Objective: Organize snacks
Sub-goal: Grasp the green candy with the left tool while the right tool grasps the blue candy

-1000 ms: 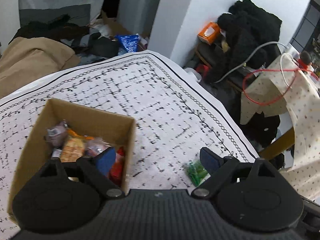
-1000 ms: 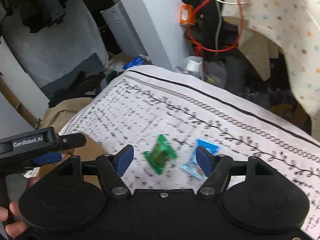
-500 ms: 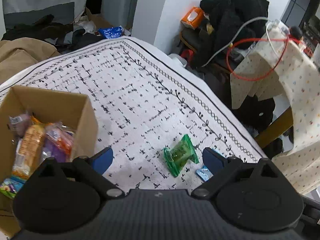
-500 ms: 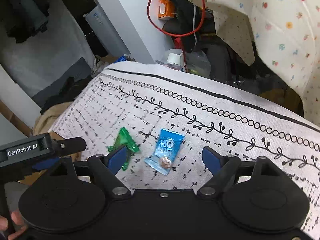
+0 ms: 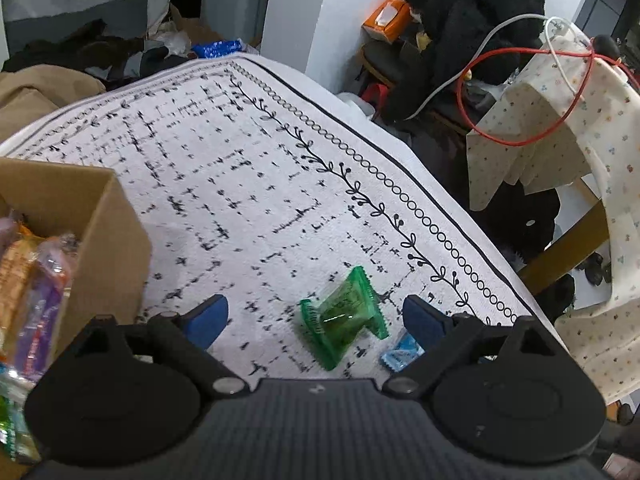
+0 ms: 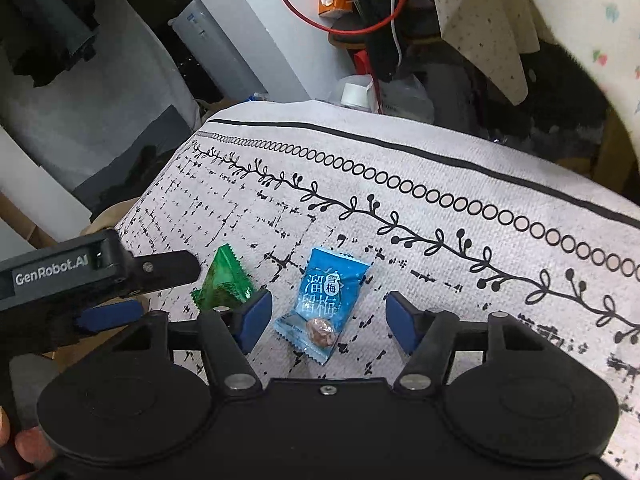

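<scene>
A green candy packet (image 5: 345,316) lies on the patterned cloth between the wide-set fingers of my left gripper (image 5: 316,320), which is open and not touching it. The same green candy packet (image 6: 225,282) shows in the right wrist view beside the left gripper's body (image 6: 92,272). A blue plum-candy packet (image 6: 323,303) lies flat between the fingers of my right gripper (image 6: 329,320); its jaws are closing but the pads stand clear of the wrapper. In the left wrist view the blue packet (image 5: 400,354) peeks out by the right finger. A cardboard box (image 5: 108,240) with several snacks sits at the left.
The cloth-covered table (image 5: 240,160) drops off at its bordered edge on the right. Beyond it are dark clothes (image 5: 472,20), an orange tissue box (image 5: 386,18), a red cable loop (image 5: 520,92) and a flowered cloth (image 5: 592,160). A hand (image 6: 24,444) grips the left tool.
Both grippers have come down toward the cloth. The left one moved right, off the box, to straddle the green packet. The right one shifted onto the blue packet and its fingers narrowed.
</scene>
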